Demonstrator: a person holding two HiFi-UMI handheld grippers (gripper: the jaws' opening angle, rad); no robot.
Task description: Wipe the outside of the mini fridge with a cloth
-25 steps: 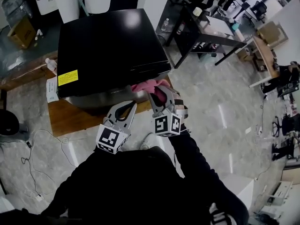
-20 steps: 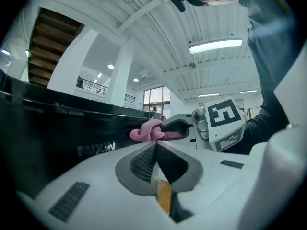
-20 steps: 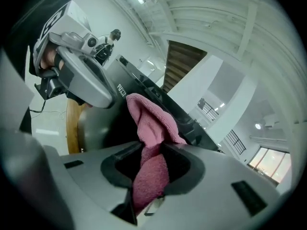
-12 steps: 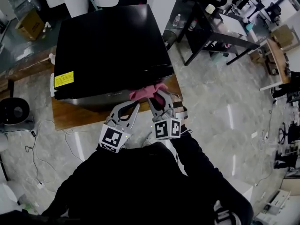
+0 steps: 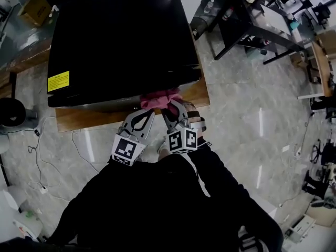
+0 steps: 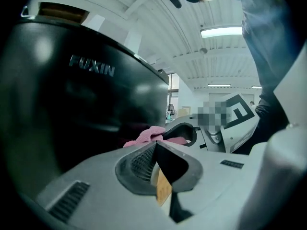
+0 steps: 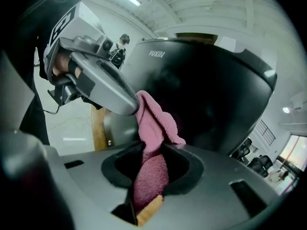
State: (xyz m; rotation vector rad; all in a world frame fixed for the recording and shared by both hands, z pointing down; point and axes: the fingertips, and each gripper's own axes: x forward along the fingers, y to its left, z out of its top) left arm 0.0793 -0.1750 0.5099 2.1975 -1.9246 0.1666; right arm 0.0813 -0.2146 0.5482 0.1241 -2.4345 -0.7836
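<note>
Head view first: the black mini fridge (image 5: 121,35) fills the upper middle of the frame, sitting on a low wooden board (image 5: 79,121), with a yellow sticker (image 5: 59,81) near its left edge. Both grippers are just below the fridge's lower edge, side by side. The pink cloth (image 5: 159,99) is bunched up against that edge, right at the tip of the right gripper (image 5: 173,108). The left gripper (image 5: 144,114) sits just to the left of it, its tip close to the cloth. A dark table (image 5: 252,28) is off in the upper right and a cardboard box (image 5: 35,9) in the upper left.

Left gripper view: the jaws are squeezed together with nothing between them. The fridge door takes up the left side of the frame, "FUXIN" lettering (image 6: 92,67) at the upper left. The cloth peeks out just past the jaw tips in the middle, with the right gripper next to it.

Right gripper view: the jaws are clamped on the cloth, which runs up from between them and flops against the fridge's front in the middle of the frame. The left gripper comes in from the upper left, its tip touching the cloth.
</note>
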